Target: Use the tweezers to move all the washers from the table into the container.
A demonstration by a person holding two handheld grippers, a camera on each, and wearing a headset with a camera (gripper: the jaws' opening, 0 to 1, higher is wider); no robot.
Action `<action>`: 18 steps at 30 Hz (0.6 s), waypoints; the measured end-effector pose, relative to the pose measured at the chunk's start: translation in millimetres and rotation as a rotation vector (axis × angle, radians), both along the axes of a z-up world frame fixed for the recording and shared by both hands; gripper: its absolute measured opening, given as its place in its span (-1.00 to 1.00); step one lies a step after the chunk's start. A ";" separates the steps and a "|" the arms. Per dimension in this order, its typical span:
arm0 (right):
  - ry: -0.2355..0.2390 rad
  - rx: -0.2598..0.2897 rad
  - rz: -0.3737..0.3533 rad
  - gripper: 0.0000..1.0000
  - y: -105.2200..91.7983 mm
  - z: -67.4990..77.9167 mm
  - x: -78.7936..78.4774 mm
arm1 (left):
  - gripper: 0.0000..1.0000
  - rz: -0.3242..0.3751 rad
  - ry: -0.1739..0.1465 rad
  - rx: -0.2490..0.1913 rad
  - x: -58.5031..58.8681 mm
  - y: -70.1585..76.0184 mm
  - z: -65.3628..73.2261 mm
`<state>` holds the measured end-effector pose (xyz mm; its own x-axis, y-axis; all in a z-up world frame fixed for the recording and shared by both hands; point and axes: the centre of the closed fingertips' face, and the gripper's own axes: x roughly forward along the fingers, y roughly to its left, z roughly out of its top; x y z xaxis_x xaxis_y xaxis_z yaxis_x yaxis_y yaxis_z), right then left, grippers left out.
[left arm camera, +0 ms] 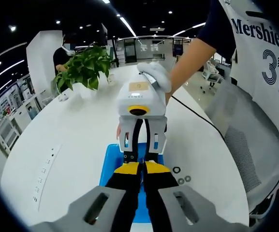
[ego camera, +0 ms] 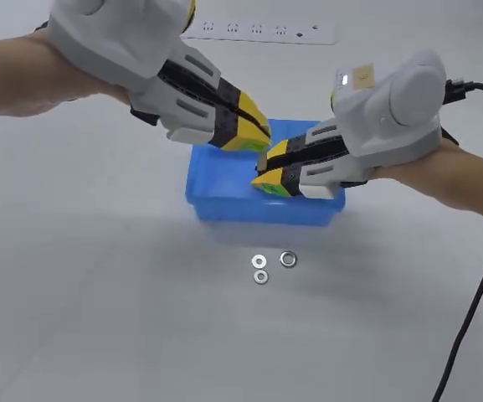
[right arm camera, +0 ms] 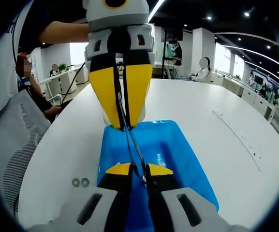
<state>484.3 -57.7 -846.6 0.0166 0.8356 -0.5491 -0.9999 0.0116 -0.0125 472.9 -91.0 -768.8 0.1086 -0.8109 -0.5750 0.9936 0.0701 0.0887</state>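
Note:
Above the blue container point(ego camera: 224, 205) my two grippers face each other, tip to tip. The left gripper point(ego camera: 263, 134) comes in from the upper left and the right gripper point(ego camera: 261, 179) from the right. In the right gripper view thin dark tweezers point(right arm camera: 132, 150) run from the shut yellow jaws of the left gripper point(right arm camera: 124, 125) down into the jaws of the right gripper point(right arm camera: 139, 175), which close on their end over the container point(right arm camera: 178, 145). Three washers point(ego camera: 261, 276) lie on the table just in front of the container, also visible as washers point(left arm camera: 181, 181) and washers point(right arm camera: 80, 182).
A white power strip point(ego camera: 262, 32) lies at the table's far edge. A black cable point(ego camera: 475, 301) trails from the right gripper down the right side. A potted plant point(left arm camera: 83, 67) stands far back on the white table.

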 end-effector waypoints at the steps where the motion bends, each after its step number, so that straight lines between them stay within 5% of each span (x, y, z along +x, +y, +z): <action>1: -0.002 0.002 -0.001 -0.75 -0.2 2.1 -0.3 | -0.89 -0.002 -0.003 0.000 -0.9 -0.2 1.4; 18: -0.045 0.075 0.037 -0.72 -5.4 53.6 -27.3 | -0.89 -0.019 -0.061 -0.044 -23.5 -1.1 41.1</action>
<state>457.0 -63.0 -793.0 0.0086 0.8750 -0.4840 -0.9981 -0.0223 -0.0581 449.5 -92.1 -727.7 0.1268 -0.8372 -0.5319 0.9876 0.0564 0.1466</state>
